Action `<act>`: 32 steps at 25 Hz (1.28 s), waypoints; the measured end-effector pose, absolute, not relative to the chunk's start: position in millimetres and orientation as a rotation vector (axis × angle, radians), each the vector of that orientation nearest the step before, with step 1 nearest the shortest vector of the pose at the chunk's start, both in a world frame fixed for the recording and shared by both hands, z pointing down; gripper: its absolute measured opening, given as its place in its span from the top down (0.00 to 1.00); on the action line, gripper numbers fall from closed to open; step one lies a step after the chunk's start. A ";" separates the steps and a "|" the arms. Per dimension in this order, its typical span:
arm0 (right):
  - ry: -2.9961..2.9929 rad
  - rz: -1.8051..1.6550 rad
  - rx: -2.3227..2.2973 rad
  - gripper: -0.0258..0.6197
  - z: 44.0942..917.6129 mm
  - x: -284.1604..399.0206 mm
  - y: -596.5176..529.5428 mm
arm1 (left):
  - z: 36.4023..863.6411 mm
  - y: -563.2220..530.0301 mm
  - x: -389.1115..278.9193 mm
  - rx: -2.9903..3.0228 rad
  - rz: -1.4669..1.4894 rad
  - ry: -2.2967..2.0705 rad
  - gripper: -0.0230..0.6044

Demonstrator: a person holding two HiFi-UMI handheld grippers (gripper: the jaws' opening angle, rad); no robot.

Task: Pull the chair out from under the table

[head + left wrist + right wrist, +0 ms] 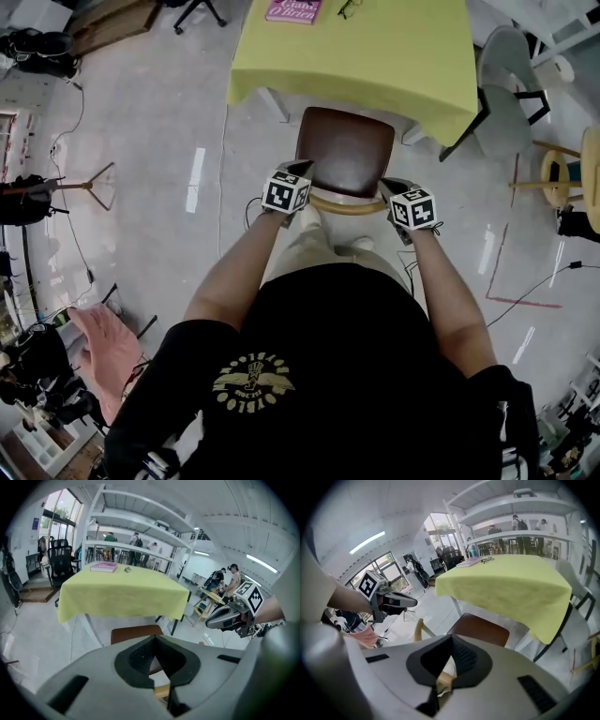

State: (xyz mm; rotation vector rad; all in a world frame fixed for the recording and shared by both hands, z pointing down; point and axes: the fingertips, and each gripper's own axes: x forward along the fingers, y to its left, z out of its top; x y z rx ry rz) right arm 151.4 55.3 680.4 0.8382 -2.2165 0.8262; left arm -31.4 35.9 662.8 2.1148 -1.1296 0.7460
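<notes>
Beneath the chair [345,155] seat, its legs are hidden.

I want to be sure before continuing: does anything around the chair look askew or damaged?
Nothing stands out. The chair stands upright, square to the yellow-covered table, with no visible damage.

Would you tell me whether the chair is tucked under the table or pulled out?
Mostly out: the chair shows nearly all its brown seat clear of the table; only the far edge meets it.
</notes>
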 end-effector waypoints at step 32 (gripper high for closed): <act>-2.543 0.557 1.141 0.94 481.0 123.0 -39.1 | 429.1 -58.9 -31.0 2.557 0.344 -1.243 0.95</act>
